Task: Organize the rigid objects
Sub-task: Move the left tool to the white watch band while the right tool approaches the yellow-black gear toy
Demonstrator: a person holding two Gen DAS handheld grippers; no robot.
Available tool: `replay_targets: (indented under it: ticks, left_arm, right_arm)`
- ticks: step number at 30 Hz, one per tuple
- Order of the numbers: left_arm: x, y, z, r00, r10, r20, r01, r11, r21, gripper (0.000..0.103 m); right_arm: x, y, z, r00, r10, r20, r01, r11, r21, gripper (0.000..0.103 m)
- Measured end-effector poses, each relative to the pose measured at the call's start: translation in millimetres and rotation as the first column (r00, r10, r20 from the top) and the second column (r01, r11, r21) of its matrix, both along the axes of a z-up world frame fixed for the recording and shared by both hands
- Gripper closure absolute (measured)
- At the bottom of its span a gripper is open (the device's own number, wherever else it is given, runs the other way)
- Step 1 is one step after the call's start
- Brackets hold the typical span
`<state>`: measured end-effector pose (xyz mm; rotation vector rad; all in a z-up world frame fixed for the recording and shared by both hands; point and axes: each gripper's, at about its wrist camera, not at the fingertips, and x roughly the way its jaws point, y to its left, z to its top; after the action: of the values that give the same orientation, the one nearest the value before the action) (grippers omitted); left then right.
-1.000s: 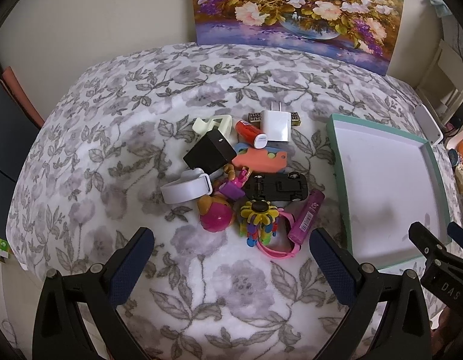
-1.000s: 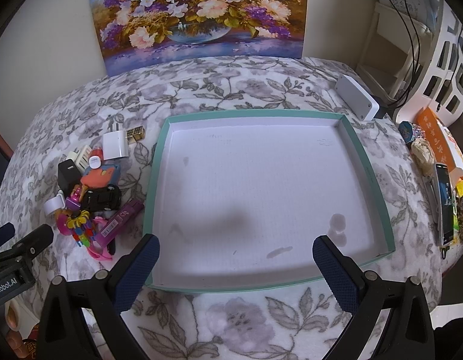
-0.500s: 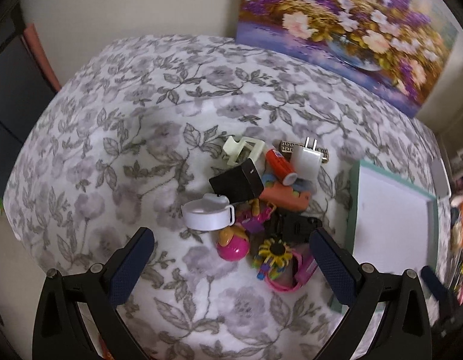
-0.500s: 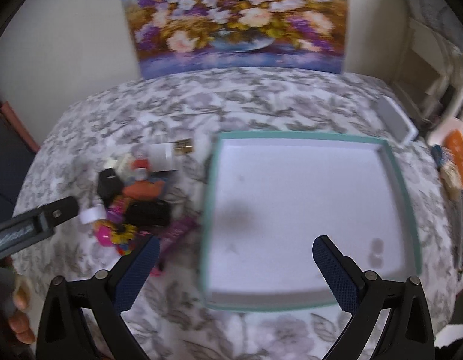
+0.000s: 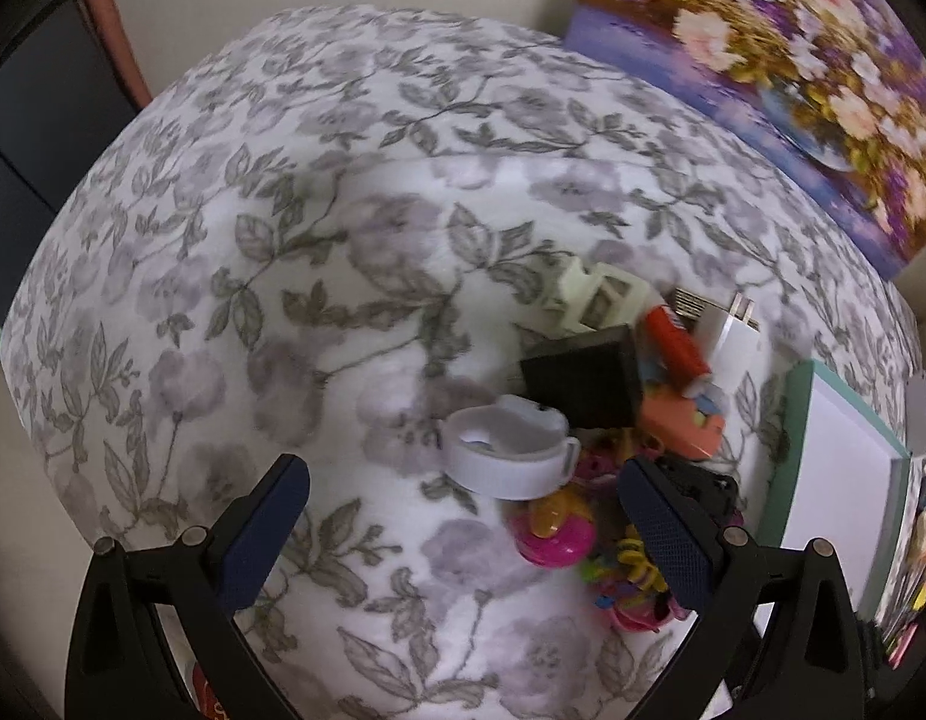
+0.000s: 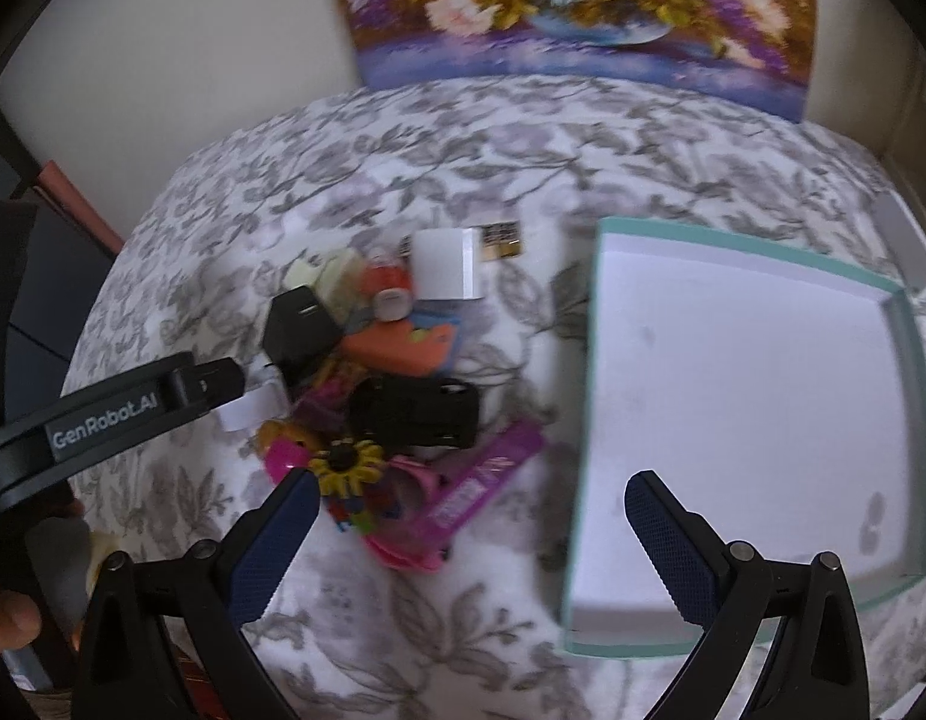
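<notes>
A pile of small objects lies on the floral cloth: a white ring-shaped band [image 5: 508,456], a black box [image 5: 583,375], a red tube [image 5: 676,342], a white charger [image 5: 733,339], an orange piece [image 6: 402,348], a black toy car [image 6: 417,411], a purple tube [image 6: 481,480] and a pink toy [image 5: 556,531]. A teal-rimmed white tray [image 6: 589,396] lies right of the pile. My left gripper [image 5: 463,531] is open, just short of the white band. My right gripper [image 6: 472,531] is open above the pile's near edge. The left gripper also shows in the right wrist view [image 6: 216,384].
A flower painting [image 6: 583,6] leans on the wall behind the table. A white flat device [image 6: 907,240] lies beyond the tray's far right corner. Dark furniture [image 5: 18,120] stands left of the table. Clutter sits off the right edge [image 5: 925,540].
Both grippers have swung left and closer to the pile. The tray has slid to the right in both views. Both stay open and empty.
</notes>
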<state>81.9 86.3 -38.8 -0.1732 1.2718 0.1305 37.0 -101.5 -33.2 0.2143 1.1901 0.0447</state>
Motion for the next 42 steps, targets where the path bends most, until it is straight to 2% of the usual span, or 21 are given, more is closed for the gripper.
replay_targets:
  ticks: [8,11,17,24,26,30,32,34,37,39,40,42]
  left_arm:
    - [0.5,10.6,-7.6,1.000,0.018,-0.016,-0.018,0.999,-0.036,0.000]
    - [0.4,10.9,-9.0,1.000,0.012,-0.018,-0.013,0.999,-0.046,0.001]
    - [2.2,7.1,-14.9,0.999,-0.011,-0.035,0.008,0.997,-0.078,0.001]
    - [4.6,1.5,-23.6,0.998,-0.022,-0.056,0.018,0.997,-0.080,0.002]
    - [5.7,-0.5,-28.1,0.997,-0.026,-0.068,0.020,0.996,-0.086,0.014]
    - [7.3,-5.0,-39.9,0.995,-0.033,-0.097,0.024,0.995,-0.101,0.020]
    - [8.2,-7.2,-45.2,0.994,-0.039,-0.104,0.028,0.994,-0.109,0.032]
    - [9.8,-9.2,-48.9,0.993,-0.046,-0.104,0.032,0.990,-0.138,0.038]
    - [9.5,-10.4,-49.0,0.994,-0.048,-0.098,0.034,0.990,-0.140,0.041]
    - [8.9,-11.1,-48.9,0.994,-0.051,-0.095,0.038,0.990,-0.133,0.042]
    - [9.1,-11.7,-48.6,0.994,-0.052,-0.094,0.040,0.991,-0.132,0.043]
    - [8.4,-12.1,-48.0,0.994,-0.058,-0.089,0.044,0.988,-0.146,0.057]
  right_arm:
    - [6.5,21.3,-14.9,0.999,0.049,-0.017,-0.048,0.997,0.060,0.011]
    - [6.8,24.9,-17.2,0.998,0.054,-0.018,-0.053,0.996,0.072,0.011]
    - [7.0,34.1,-20.1,0.997,0.080,-0.012,-0.079,0.993,0.082,0.017]
    - [8.4,38.5,-27.7,0.996,0.088,-0.017,-0.087,0.994,0.069,0.019]
    - [8.9,38.5,-28.4,0.996,0.088,-0.020,-0.087,0.994,0.066,0.020]
    - [9.3,39.8,-31.1,0.996,0.088,-0.012,-0.088,0.996,0.035,0.022]
    - [8.9,40.4,-31.5,0.996,0.089,-0.005,-0.088,0.996,0.022,0.023]
    - [9.3,42.0,-32.0,0.996,0.093,0.003,-0.093,0.996,0.004,0.026]
    - [9.4,42.7,-31.3,0.995,0.099,0.011,-0.099,0.995,0.002,0.036]
    - [10.6,40.7,-35.4,0.995,0.099,-0.012,-0.098,0.994,0.047,0.048]
    - [10.3,39.7,-36.8,0.995,0.095,-0.016,-0.094,0.994,0.056,0.048]
    - [10.7,38.9,-36.3,0.995,0.094,-0.014,-0.093,0.994,0.059,0.050]
